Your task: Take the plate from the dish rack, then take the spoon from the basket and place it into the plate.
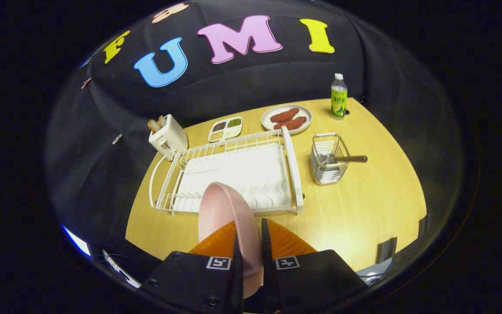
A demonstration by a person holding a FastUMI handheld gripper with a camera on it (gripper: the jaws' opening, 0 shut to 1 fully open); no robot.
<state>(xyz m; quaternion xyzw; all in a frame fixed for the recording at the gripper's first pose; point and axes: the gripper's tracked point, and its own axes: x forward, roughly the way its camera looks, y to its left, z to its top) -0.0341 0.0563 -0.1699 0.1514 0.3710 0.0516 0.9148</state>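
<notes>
I've got the pink plate point(225, 213) pinched by its rim, jaws clamped narrow on either side, edge-on above the white dish rack point(233, 174). It's stiff, glossy, probably slippery and breakable, so grip stays firm. The spoon point(350, 158) leans in the wire basket point(327, 159) beyond; its protruding handle looks the place to grab.
</notes>
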